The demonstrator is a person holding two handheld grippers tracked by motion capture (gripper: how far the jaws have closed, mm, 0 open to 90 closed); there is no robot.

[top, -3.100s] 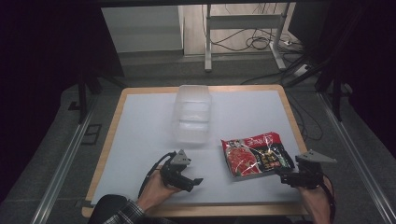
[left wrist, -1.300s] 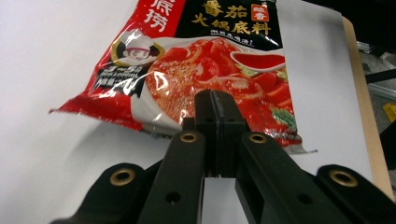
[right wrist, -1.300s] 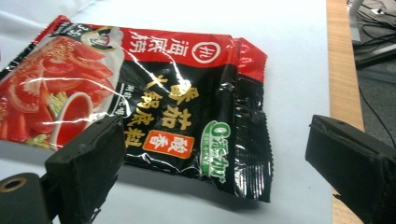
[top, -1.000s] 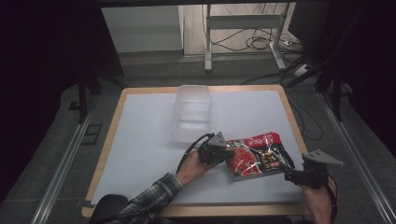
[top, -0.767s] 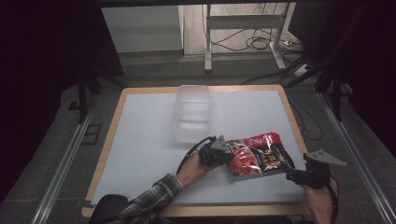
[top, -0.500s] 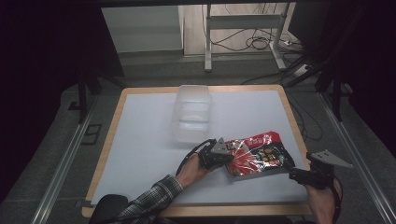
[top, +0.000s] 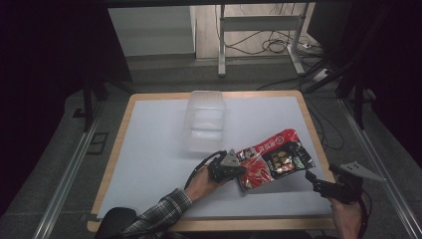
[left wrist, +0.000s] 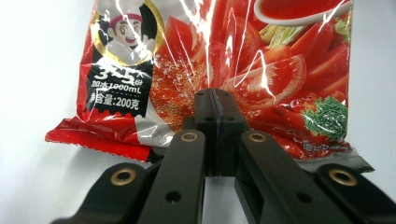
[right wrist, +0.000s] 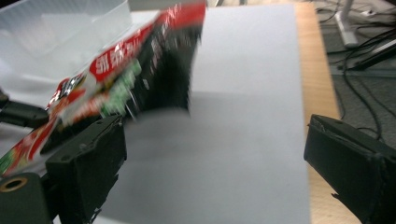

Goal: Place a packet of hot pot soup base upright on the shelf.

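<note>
A red food packet (top: 272, 158) printed with tomatoes and a cartoon cook is on the right half of the white table top (top: 149, 149). My left gripper (top: 238, 170) is shut on its near-left edge, and the packet (left wrist: 224, 60) spreads out beyond the pressed-together jaws (left wrist: 213, 95). The packet (right wrist: 126, 70) hangs tilted, with a shadow on the table under it. My right gripper (top: 313, 180) is near the front right corner. It (right wrist: 215, 140) stands wide open, with nothing between its jaws, pointing toward the packet.
A clear plastic container (top: 204, 124) stands on the table just beyond the packet, and its rim (right wrist: 60, 28) is visible behind the packet. The table has a wooden border (top: 312, 129). Cables and a metal frame lie on the floor behind.
My left gripper came from the table's front to the packet's left edge and shut on it. The packet has since lifted, tilted and turned slightly. The right gripper has barely moved.
</note>
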